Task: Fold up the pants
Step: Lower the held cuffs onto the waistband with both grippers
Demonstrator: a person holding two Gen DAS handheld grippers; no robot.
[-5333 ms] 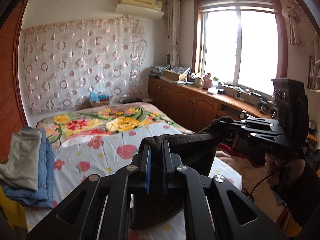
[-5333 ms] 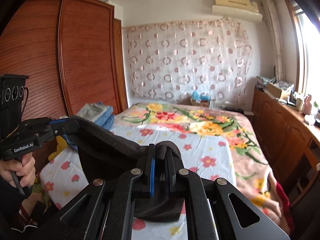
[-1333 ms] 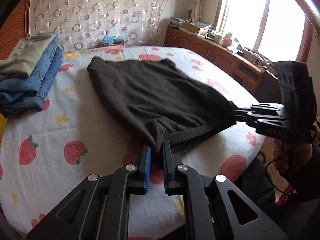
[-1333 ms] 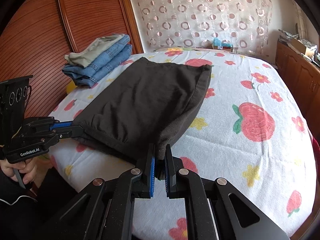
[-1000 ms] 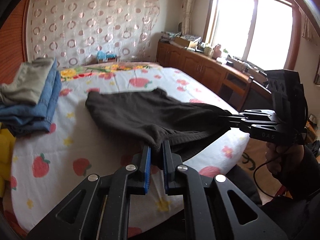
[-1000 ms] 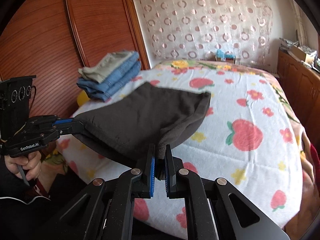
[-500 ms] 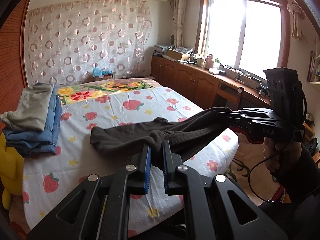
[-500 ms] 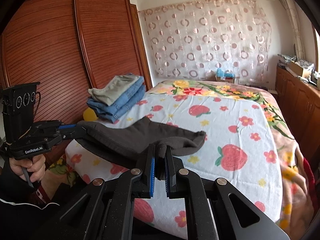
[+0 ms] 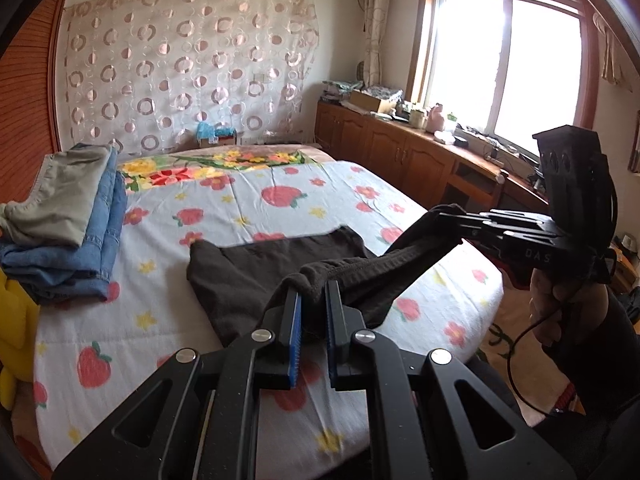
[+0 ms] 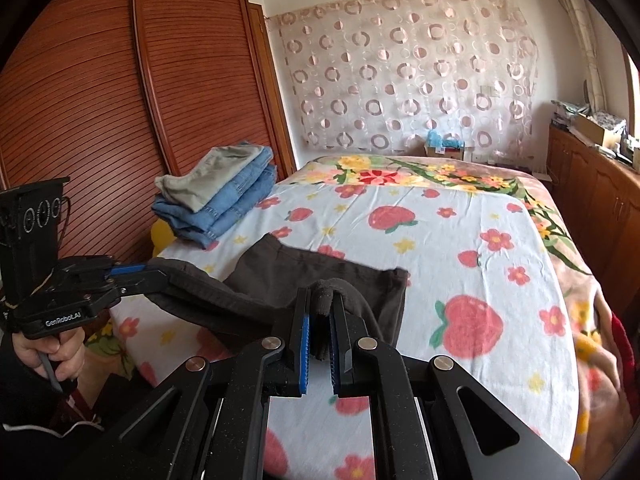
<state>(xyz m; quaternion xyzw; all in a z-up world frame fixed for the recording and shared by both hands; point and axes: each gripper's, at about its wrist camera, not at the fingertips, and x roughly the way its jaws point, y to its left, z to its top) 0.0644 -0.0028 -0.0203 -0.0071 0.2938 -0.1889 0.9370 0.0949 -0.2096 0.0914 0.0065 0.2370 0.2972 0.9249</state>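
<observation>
The dark brown pants lie partly on the strawberry-print bed; their near edge is lifted. My left gripper is shut on one corner of that edge. My right gripper is shut on the other corner, and it also shows in the left wrist view at the right. The left gripper shows in the right wrist view at the left. The pants hang between the two grippers, with the far part resting flat on the sheet.
A stack of folded jeans and grey pants sits on the bed's left side, by the wooden wardrobe. A yellow toy lies beside it. Wooden cabinets run under the window on the right.
Both grippers have lifted the near edge of the pants up off the bed and pulled back; less of the pants now lies flat. Both stay shut on the cloth.
</observation>
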